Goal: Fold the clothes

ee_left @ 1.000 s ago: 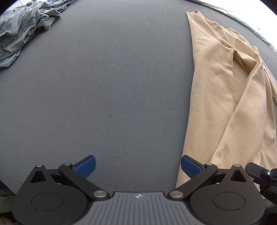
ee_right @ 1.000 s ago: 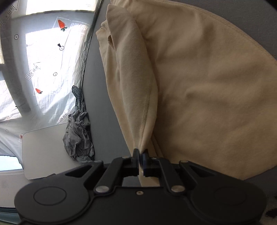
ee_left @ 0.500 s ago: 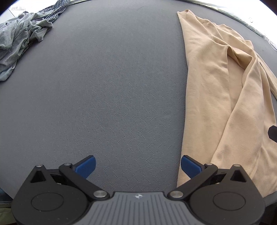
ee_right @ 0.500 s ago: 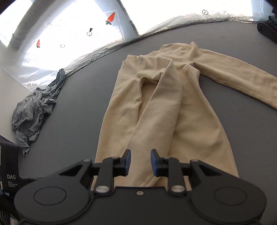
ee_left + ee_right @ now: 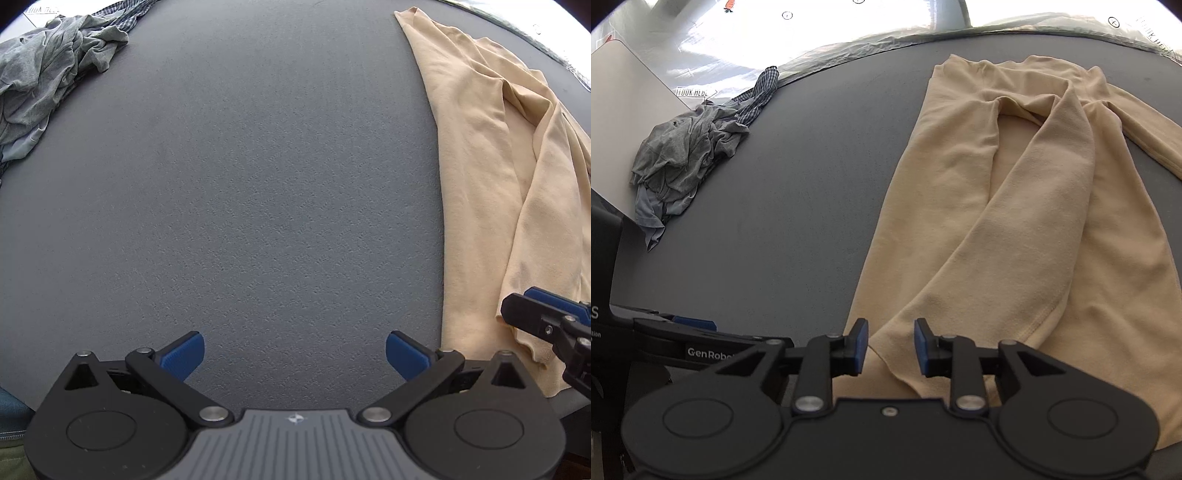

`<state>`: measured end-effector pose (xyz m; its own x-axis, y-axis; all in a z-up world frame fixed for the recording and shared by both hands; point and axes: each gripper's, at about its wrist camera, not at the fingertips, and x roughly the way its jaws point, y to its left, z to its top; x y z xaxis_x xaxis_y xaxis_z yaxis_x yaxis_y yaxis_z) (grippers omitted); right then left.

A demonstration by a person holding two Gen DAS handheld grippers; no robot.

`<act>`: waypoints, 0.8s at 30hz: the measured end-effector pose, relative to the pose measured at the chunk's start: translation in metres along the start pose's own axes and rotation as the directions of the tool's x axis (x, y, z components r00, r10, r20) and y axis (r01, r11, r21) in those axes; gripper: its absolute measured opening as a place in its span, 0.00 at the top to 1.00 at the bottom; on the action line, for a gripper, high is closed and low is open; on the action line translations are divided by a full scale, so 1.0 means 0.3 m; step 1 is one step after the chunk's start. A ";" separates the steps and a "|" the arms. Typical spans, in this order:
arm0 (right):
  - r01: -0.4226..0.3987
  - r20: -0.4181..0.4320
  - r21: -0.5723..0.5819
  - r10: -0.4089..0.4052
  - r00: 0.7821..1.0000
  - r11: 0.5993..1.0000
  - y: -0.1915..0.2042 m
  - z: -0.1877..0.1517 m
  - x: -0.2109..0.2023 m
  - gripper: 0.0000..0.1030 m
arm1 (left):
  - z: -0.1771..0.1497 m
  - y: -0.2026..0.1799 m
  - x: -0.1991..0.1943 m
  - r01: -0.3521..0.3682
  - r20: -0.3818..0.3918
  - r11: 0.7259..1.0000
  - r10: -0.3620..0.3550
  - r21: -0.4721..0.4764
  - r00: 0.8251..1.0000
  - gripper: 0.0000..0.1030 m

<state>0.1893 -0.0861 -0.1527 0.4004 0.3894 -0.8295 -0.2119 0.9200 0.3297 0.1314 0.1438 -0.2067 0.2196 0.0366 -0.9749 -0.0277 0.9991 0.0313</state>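
Right wrist view takes in the dark grey counter (image 5: 798, 206), its textured surface running to a bright sheeted edge at the back. Largest on it is a beige long-sleeved top (image 5: 1052, 229), lying lengthwise on the right part of the counter with its neck end far from the camera; one sleeve is folded down across the body toward the near hem, and the other reaches off to the right. Left wrist view shows the same top (image 5: 491, 177) along the right side of the counter (image 5: 240, 184). At the far left corner sits a crumpled pile of grey clothes (image 5: 683, 158) with a checked piece on its far side, well apart from the top. The left hand-held gripper (image 5: 294, 352) hovers over bare counter, blue pads spread wide, nothing between them. The right hand-held gripper (image 5: 891, 345) is partly open above the folded sleeve's end, gripping nothing.
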 end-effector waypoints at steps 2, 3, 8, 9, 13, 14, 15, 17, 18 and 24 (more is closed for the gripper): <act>0.022 0.001 0.008 -0.022 1.000 1.000 0.013 -0.011 0.007 0.70 | 0.030 -0.024 0.038 0.006 -0.004 1.000 -0.006 0.023 1.000 0.00; 0.033 0.001 0.013 -0.033 0.999 0.999 0.019 -0.017 0.011 0.70 | 0.054 -0.044 0.065 0.009 -0.005 0.999 -0.009 0.035 1.000 0.00; 0.085 0.001 0.045 -0.085 0.996 0.995 0.038 -0.033 0.030 0.67 | 0.074 -0.046 0.080 0.029 -0.006 0.995 -0.028 0.095 1.000 0.00; 0.098 0.000 0.048 -0.098 0.995 0.994 0.041 -0.035 0.035 0.67 | 0.077 -0.046 0.080 0.031 -0.006 0.994 -0.031 0.108 1.000 0.00; 0.112 0.046 0.105 -0.117 0.992 0.988 0.022 -0.036 0.003 0.89 | 0.105 -0.051 0.083 0.036 0.003 0.988 -0.037 0.149 0.999 0.00; 0.109 0.064 0.127 -0.117 0.991 0.986 0.013 -0.035 -0.013 0.95 | 0.110 -0.051 0.080 0.038 0.006 0.987 -0.039 0.153 0.999 0.00; 0.105 0.082 0.148 -0.118 0.990 0.983 0.004 -0.035 -0.029 0.95 | 0.115 -0.040 0.070 0.041 0.009 0.987 -0.043 0.156 0.999 0.00; 0.097 0.118 0.190 -0.121 0.986 0.977 -0.014 -0.034 -0.061 0.96 | 0.110 -0.013 0.035 0.053 0.014 0.986 -0.056 0.157 0.998 0.00; 0.092 0.136 0.210 -0.123 0.983 0.973 -0.023 -0.034 -0.077 0.96 | 0.119 -0.018 0.034 0.060 0.017 0.986 -0.063 0.156 0.998 0.00; 0.030 0.342 0.497 -0.227 0.912 0.867 -0.252 -0.033 -0.306 0.96 | 0.139 -0.097 0.005 0.076 0.049 0.980 -0.087 0.183 0.995 0.00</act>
<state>0.1596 -0.1917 -0.1060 0.7182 0.1610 -0.6770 0.2708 0.8315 0.4851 0.1734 0.1156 -0.2000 0.2689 -0.0491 -0.9619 0.1685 0.9857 -0.0033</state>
